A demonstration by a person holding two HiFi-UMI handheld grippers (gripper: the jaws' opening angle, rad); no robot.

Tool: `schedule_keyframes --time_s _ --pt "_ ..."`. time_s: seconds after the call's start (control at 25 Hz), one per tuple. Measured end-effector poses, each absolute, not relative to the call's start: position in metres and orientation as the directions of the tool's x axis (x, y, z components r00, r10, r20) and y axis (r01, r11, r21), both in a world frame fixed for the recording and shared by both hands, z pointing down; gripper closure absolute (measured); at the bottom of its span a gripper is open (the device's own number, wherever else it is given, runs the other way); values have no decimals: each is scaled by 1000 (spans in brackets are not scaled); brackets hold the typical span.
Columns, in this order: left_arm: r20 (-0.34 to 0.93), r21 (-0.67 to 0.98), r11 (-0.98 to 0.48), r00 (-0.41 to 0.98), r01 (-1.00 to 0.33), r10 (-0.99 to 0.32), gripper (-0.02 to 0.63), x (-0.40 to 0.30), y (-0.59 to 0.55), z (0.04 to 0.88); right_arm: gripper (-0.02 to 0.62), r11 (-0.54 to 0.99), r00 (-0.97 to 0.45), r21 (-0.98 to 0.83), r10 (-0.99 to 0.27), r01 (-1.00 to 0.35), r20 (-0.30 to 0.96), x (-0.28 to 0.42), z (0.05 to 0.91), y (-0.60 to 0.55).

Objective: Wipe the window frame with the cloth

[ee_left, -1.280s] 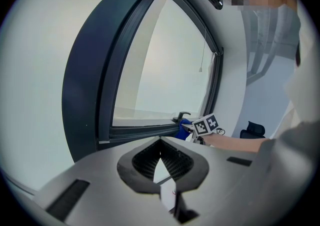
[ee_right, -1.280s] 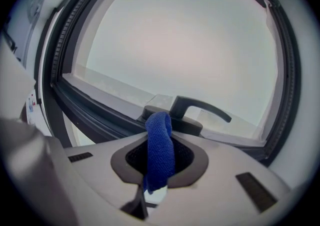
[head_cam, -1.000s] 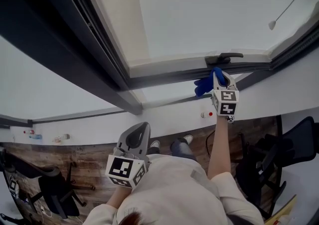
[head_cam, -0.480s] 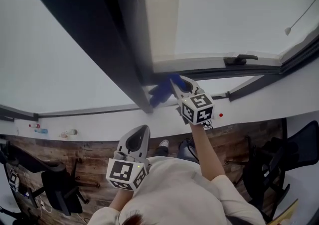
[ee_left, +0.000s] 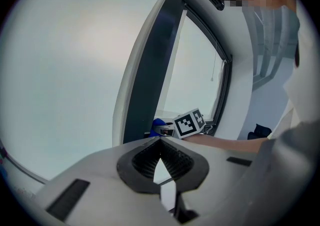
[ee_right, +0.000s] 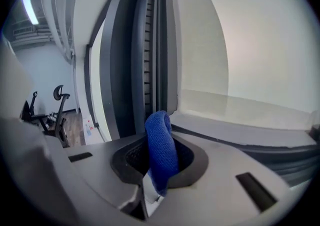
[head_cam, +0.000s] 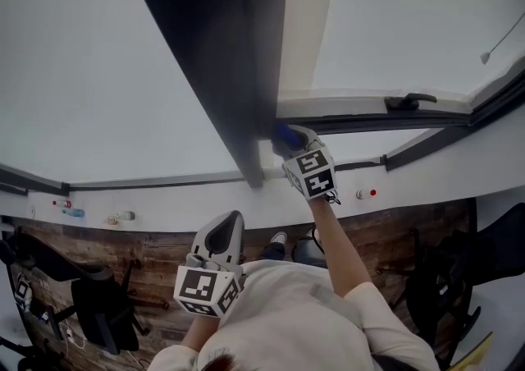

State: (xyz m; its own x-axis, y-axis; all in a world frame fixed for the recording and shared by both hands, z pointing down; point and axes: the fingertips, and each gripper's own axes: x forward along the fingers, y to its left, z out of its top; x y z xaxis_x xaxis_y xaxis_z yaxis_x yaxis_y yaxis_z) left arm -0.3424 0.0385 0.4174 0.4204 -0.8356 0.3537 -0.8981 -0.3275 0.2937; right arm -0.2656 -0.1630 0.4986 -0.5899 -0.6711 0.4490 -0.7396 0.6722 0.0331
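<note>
The window frame's dark upright bar point(head_cam: 234, 66) meets the dark lower rail point(head_cam: 369, 121) in a corner. My right gripper point(head_cam: 294, 141) is raised into that corner, shut on a blue cloth point(head_cam: 282, 133) that presses against the foot of the bar. In the right gripper view the folded cloth point(ee_right: 161, 150) sticks up from between the jaws, right in front of the frame's grooved channel point(ee_right: 147, 60). My left gripper point(head_cam: 228, 222) hangs low by my chest, shut and holding nothing. In the left gripper view, the left gripper point(ee_left: 160, 142) looks towards the upright bar point(ee_left: 150, 85).
A black window handle point(head_cam: 408, 101) sits on the lower rail to the right. A blind cord pull point(head_cam: 486, 57) hangs at the far right. Below are a white sill point(head_cam: 164, 197) with small bottles point(head_cam: 119, 217), wooden floor point(head_cam: 156, 250) and office chairs point(head_cam: 94, 312).
My right gripper has slid the cloth left along the lower rail, from near the handle into the corner at the upright bar. The left gripper has barely moved.
</note>
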Motion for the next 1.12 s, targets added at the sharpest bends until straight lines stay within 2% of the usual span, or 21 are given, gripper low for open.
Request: schedule_keyframes --time_s 0.16,0.72,1.12 --pt "353 298 -334 428 -894 -832 600 -332 34 417 545 682 -578 99 -679 -725 452 -263 500 -163" --pt "354 286 -316 406 -905 -842 601 -251 36 405 545 787 -675 100 -579 -608 457 -257 501 -161" --pt "319 309 -313 408 -898 -855 601 -205 50 411 545 789 -690 91 -581 -607 432 -230 500 -166"
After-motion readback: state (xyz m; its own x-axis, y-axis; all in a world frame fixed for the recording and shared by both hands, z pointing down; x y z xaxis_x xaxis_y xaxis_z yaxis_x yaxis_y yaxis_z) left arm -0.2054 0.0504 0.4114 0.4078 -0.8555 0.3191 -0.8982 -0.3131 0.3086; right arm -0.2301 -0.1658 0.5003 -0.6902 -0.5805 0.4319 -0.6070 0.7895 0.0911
